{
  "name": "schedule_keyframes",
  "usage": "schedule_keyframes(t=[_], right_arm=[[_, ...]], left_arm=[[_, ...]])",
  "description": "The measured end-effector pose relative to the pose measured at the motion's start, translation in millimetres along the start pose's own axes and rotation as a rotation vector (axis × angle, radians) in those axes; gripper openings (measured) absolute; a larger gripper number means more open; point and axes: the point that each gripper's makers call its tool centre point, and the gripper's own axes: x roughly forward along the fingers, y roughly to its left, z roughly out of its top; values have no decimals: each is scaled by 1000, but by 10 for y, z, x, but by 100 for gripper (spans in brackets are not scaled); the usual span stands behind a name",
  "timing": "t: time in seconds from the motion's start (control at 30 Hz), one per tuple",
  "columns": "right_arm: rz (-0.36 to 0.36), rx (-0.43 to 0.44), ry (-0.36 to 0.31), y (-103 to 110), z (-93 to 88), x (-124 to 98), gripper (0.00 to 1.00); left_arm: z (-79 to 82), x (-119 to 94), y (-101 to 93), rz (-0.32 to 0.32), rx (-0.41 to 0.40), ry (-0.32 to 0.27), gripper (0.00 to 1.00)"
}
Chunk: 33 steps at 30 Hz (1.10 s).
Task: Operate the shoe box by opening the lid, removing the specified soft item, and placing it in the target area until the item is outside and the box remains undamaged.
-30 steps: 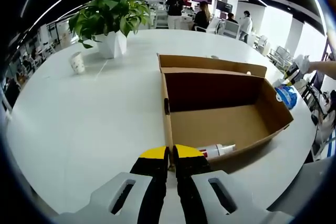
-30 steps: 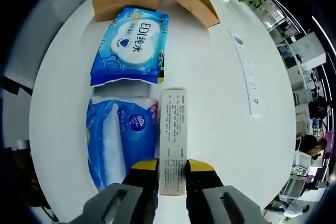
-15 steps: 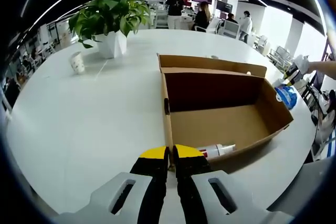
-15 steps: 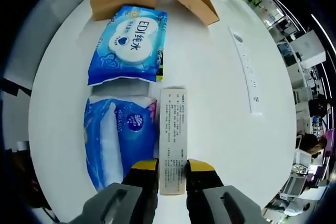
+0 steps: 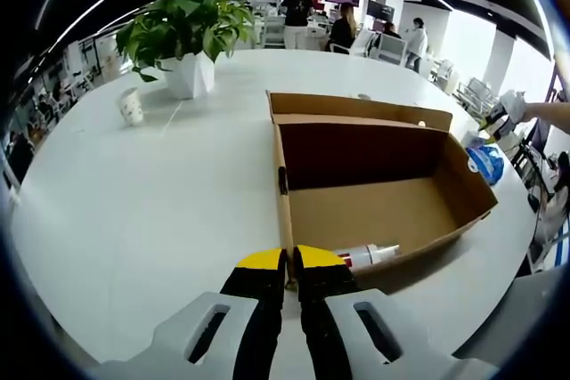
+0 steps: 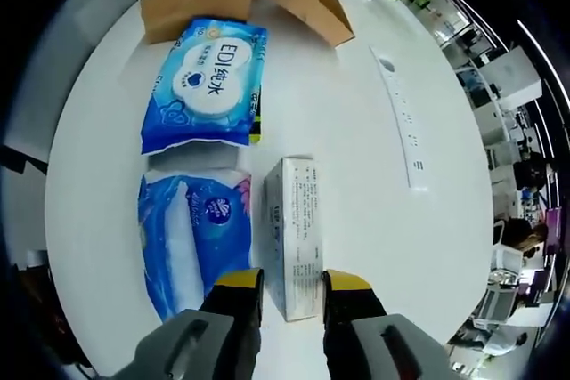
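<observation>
Cardboard fills the middle of the left gripper view, where we see the shoe box (image 5: pixel 374 193) lying open on the white table (image 5: pixel 160 211), its lid flap folded back on the far side; our left gripper (image 5: pixel 291 264) has its yellow-tipped jaws pressed together on the near corner of the box wall, and a small white tube (image 5: pixel 370 255) lies inside against the near wall; a potted plant (image 5: pixel 185 28) and a paper cup (image 5: pixel 132 106) stand well beyond. In the right gripper view we see our right gripper (image 6: pixel 292 284) with jaws spread around the near end of a small white carton (image 6: pixel 298 233), apparently not pinching it; just beside it lies a blue tissue pack (image 6: pixel 191 233), another blue pack (image 6: pixel 207 84) beyond it, outside the box; a white power strip (image 6: pixel 403 117) lies well apart.
</observation>
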Motion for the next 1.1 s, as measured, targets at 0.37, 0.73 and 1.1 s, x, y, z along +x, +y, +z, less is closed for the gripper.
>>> schedule_keyframes(t=[0.37,0.73,1.1], right_arm=[[-48,84,-38,-37,84,-204,36],[-66,163,-126,153,385,-483,46],[-56,233,-238,325,745,-725,56]], left_arm=[[0,-5,0,1,2,-3,3],[-14,-5,11,0,-11,2,3],[-24,-11,20,-2,-18,2,3]])
